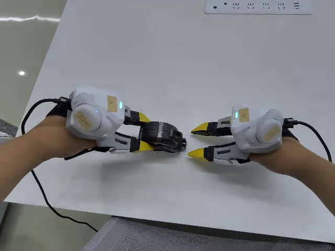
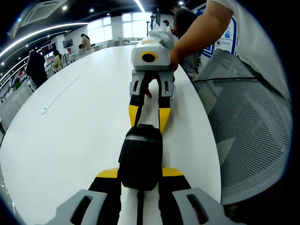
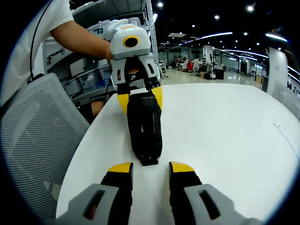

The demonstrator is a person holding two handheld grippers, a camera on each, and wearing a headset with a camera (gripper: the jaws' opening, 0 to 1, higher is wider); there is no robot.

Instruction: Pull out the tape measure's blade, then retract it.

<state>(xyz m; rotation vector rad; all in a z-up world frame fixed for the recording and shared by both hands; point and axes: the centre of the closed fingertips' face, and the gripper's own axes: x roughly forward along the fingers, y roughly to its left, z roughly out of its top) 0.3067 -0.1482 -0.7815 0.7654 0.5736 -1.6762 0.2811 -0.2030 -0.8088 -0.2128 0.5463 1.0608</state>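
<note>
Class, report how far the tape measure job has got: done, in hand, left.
Done: the left hand-held gripper is shut on the tape measure. In hand: the open right hand-held gripper faces its front end, just short of it. Left: pulling the blade out, then retracting it.

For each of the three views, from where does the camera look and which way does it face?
Head view: on the person's head, looking down at the white table; both forearms show, left gripper shut on the black boxy tape measure, right gripper open.
Left gripper view: on the left gripper, facing the right gripper past the tape measure; an arm and white shirt show.
Right gripper view: opposite, facing the left gripper; an arm and white sleeve show.
Shared: the tape measure, in all three.
</note>
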